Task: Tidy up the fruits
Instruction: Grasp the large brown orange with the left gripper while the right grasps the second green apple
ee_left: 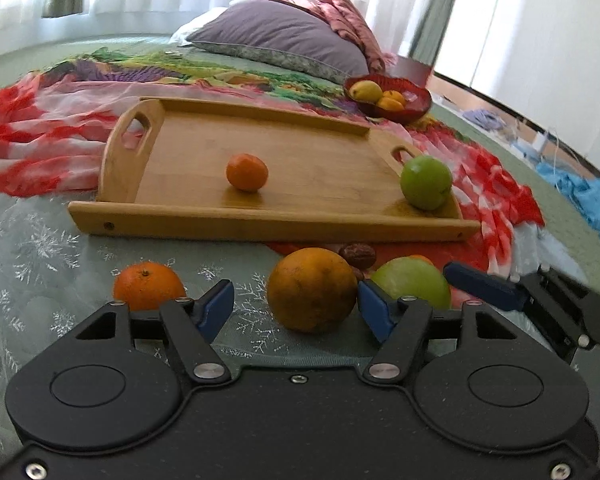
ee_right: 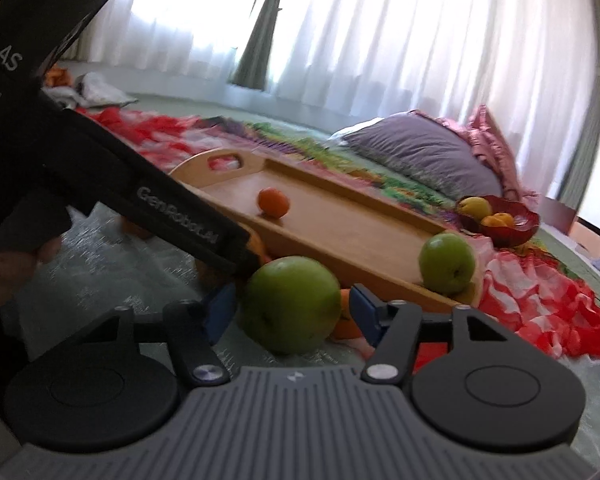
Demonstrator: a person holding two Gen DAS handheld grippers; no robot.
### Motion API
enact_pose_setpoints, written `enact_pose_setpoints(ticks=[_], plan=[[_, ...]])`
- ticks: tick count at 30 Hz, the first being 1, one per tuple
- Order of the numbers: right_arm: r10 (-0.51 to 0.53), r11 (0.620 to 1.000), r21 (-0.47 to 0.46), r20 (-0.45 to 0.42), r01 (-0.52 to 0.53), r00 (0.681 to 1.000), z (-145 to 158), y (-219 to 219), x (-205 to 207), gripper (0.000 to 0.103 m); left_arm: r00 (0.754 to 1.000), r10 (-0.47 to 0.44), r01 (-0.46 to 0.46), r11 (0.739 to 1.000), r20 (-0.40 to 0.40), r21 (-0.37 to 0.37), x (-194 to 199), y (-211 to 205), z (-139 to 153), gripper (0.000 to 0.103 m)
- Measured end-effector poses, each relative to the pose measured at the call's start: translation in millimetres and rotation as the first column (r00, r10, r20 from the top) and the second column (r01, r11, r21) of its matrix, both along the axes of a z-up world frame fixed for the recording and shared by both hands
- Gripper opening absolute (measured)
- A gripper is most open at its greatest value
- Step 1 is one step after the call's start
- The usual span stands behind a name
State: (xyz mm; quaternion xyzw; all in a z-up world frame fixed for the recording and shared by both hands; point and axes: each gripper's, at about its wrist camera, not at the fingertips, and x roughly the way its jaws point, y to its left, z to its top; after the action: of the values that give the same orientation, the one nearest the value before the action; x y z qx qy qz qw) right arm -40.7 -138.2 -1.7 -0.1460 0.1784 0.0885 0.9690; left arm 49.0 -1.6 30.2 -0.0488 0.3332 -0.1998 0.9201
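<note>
Left gripper [ee_left: 296, 308] fills the 6 o'clock part of its own view, blue fingertips [ee_left: 216, 306] spread wide on either side of a large orange [ee_left: 311, 289] that sits on the pale snowflake-patterned bedcover [ee_left: 40, 248]; the pads do not clearly touch the fruit. At 8 o'clock from that orange lies a smaller tangerine [ee_left: 148, 286], and just at its 3 o'clock a green apple [ee_left: 414, 282], with a dark brown date-like fruit [ee_left: 358, 255] behind them. Past these, toward 12 o'clock, a wooden tray [ee_left: 260, 226] holds a small mandarin [ee_left: 247, 172] near its middle and a second green apple [ee_left: 425, 182] in its right near corner. Farther off at 1 o'clock a red bowl [ee_left: 414, 109] holds yellow and orange fruit, with a purple pillow [ee_left: 284, 36] behind it. A blue finger of the right gripper [ee_left: 482, 286] reaches in at 3 o'clock.

Right gripper [ee_right: 292, 310], in its own view, has its fingers wide apart around the green apple [ee_right: 290, 304], which is between the pads; whether they touch it I cannot tell. The wooden tray [ee_right: 360, 256] lies toward 12 o'clock, carrying the mandarin [ee_right: 274, 202] and the other apple [ee_right: 446, 263]. The red bowl [ee_right: 512, 232] sits at 2 o'clock, and the left gripper's black body [ee_right: 140, 196] crosses in from 10 o'clock.
</note>
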Motion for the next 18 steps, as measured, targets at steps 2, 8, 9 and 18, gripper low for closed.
enact_pose_setpoints(ticks=[2,8,9,18], plan=[[-0.01,1.0,0.03,-0.002,0.01,1.0,-1.0,-0.7,0.5,0.074,1.0,0.006,-0.006,1.0,0.025,-0.002,-2.9,0.5,2.3,0.066],[-0.019,0.999,0.044,-0.042,0.021,0.999,-8.0,2.9,10.7,0.072,1.0,-0.008,0.008,1.0,0.022,0.013,-2.0,-1.2,2.9,0.066],[-0.023,0.998,0.049,-0.043,0.025,0.999,-9.0,2.6,12.8,0.071,1.0,-0.008,0.008,1.0,0.021,0.012,-2.1,-1.2,2.8,0.066],[-0.043,0.996,0.073,-0.04,0.046,0.998,-2.3,-7.7,3.6,0.06,0.999,0.008,-0.009,1.0,0.048,0.027,-15.1,-0.9,3.1,0.066]])
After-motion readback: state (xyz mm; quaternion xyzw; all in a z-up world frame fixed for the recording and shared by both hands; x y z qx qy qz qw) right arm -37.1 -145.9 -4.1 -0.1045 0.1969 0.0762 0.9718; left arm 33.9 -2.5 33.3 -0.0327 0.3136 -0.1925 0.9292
